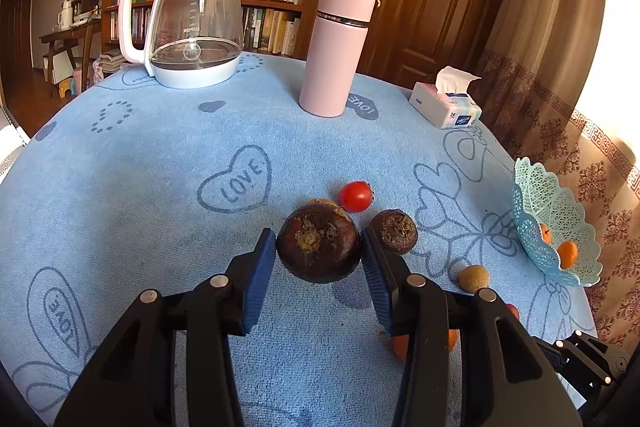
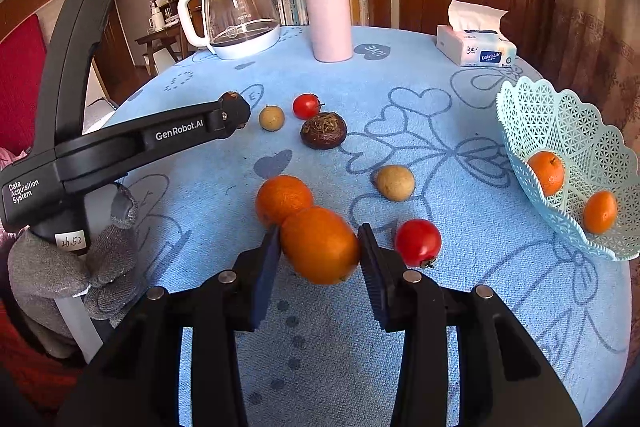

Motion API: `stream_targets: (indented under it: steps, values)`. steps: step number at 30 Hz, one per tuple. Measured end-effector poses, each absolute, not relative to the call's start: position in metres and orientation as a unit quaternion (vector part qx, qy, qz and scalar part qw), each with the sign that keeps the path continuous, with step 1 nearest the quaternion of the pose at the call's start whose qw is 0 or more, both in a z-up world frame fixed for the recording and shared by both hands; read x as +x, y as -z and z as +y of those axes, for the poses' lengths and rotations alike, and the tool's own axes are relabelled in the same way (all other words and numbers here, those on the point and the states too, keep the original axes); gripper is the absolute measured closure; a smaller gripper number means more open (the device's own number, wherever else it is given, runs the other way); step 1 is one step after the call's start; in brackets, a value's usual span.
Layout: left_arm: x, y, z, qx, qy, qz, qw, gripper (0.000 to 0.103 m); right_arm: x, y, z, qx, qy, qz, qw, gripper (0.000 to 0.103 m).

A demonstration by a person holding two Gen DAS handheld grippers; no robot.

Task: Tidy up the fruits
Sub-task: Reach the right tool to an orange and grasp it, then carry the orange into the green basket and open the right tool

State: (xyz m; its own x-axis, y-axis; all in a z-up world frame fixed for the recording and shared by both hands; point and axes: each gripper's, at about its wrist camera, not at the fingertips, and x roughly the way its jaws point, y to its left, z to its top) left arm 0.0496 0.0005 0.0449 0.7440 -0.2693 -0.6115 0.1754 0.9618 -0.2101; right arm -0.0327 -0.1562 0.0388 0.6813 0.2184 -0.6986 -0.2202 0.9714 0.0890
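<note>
Orange (image 2: 320, 245) clamped between right gripper (image 2: 319, 247) pads

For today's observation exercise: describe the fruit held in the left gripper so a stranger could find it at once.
On the blue tablecloth, in front of the pink flask, the left gripper is shut on a water chestnut. It is dark brown, flattish, with a rough tuft on top, and larger than its twin beside it.

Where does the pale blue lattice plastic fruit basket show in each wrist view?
Left wrist: pale blue lattice plastic fruit basket at right edge, seen side-on.
Right wrist: basket at right, two oranges inside.
Shared landmark: tall pink cylindrical flask, at the table's far side.
</note>
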Motion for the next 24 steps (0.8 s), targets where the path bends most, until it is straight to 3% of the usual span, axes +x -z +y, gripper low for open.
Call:
stream_targets:
  steps: [24]
  values:
    - [0.043, -0.051, -0.008, -0.064, 0.133, 0.331, 0.932, 0.059, -0.042, -0.073, -0.21, 0.068, -0.063, 0.348, 0.933, 0.062]
